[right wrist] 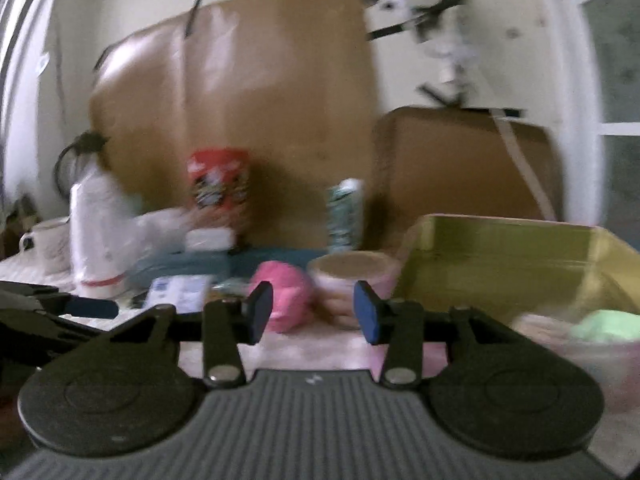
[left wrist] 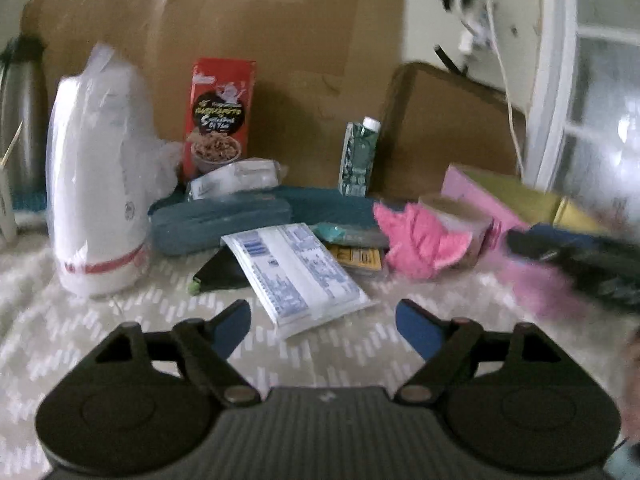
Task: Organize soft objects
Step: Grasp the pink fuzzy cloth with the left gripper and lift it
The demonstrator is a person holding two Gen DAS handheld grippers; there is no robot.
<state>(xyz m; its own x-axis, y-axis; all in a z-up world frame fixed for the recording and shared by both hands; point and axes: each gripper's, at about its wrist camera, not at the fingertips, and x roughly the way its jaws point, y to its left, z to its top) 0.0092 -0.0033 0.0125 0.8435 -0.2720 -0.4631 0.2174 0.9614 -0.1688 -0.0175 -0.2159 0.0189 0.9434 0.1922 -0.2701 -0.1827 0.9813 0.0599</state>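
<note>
Red cereal box (left wrist: 219, 116), lettering unreadable

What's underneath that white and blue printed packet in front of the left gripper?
The white and blue packet leans on a black item with a green tip; most of it is hidden, so I cannot identify it. Patterned cloth lies beneath.

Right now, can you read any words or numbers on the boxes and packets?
Red cereal box: a big "5" shows; the other words are too blurred.
White packet: blue print, too small to read.
Green carton: print too small.
Yellow packet: unreadable.
Right wrist view: everything too blurred.
</note>
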